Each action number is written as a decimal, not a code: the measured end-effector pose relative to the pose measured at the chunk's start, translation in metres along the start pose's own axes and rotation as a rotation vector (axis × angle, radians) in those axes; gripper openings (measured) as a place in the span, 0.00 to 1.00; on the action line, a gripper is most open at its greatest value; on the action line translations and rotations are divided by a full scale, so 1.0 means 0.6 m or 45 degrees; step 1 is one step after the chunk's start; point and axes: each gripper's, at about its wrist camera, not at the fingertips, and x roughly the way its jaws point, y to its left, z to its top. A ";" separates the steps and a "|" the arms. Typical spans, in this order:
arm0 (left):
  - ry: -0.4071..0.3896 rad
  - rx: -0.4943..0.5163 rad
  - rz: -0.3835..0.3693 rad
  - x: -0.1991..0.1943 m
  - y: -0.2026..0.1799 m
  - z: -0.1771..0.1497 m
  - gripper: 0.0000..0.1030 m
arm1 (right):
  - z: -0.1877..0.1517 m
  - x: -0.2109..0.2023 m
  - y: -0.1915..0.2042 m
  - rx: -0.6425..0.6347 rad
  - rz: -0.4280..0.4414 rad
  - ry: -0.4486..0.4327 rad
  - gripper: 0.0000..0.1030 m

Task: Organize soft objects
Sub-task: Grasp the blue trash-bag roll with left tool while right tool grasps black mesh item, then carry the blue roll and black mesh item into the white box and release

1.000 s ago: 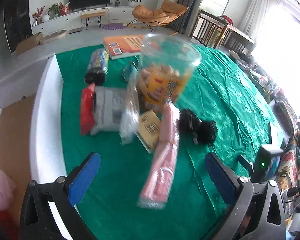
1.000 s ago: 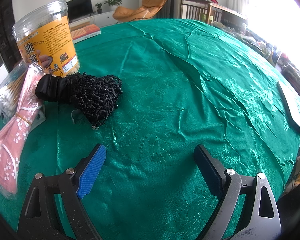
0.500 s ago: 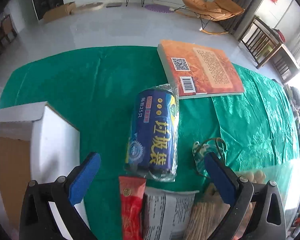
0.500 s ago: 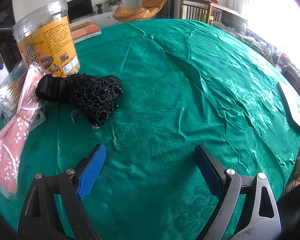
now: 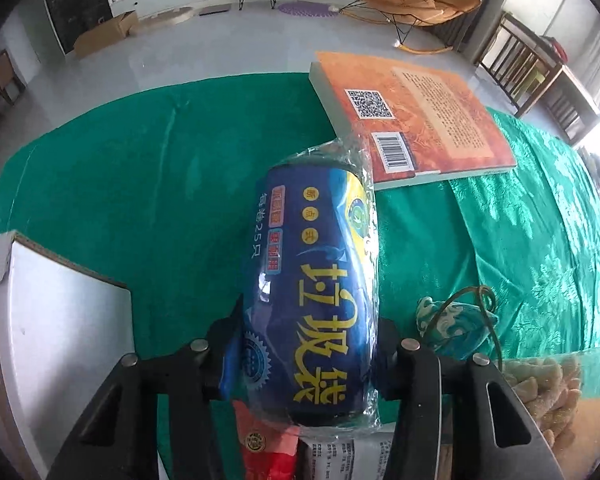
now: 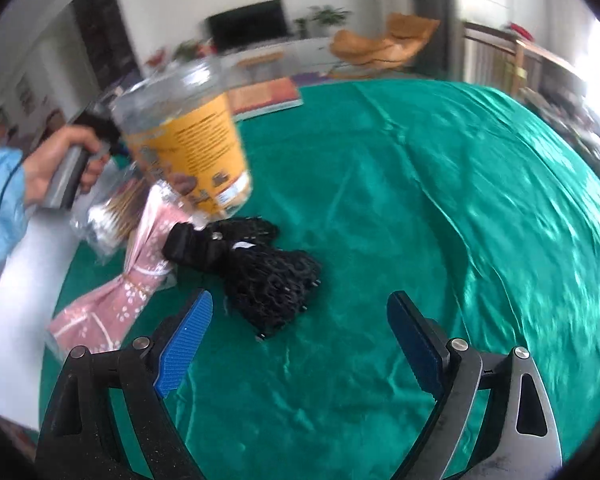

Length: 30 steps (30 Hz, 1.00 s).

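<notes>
A blue plastic-wrapped roll of bin bags point(image 5: 312, 292) lies on the green tablecloth point(image 5: 160, 184). My left gripper point(image 5: 308, 344) points steeply down over it, its jaws closing with both pads pressed on the roll's near end. In the right wrist view, my right gripper point(image 6: 300, 312) hangs open above the cloth. A black lace soft item point(image 6: 268, 280) lies just ahead of and between its fingers, untouched. To its left lies a pink flowered cloth bundle point(image 6: 116, 304).
An orange book point(image 5: 412, 120) lies behind the roll, a teal pouch point(image 5: 456, 324) at its right, and a red packet point(image 5: 268, 452) under it. A white box point(image 5: 60, 340) stands at left. A snack jar point(image 6: 188, 152), a bag of sticks point(image 6: 108, 216) and a person's hand point(image 6: 56, 160) are nearby.
The left gripper swung from the middle of the pile to the blue roll, dropped over it and closed on it. The right gripper lifted and rolled, so its view tilted toward the black item.
</notes>
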 end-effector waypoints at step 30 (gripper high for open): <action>-0.319 -0.006 -0.043 -0.476 0.243 -0.291 0.49 | 0.341 -0.072 0.200 0.080 0.537 -0.022 0.34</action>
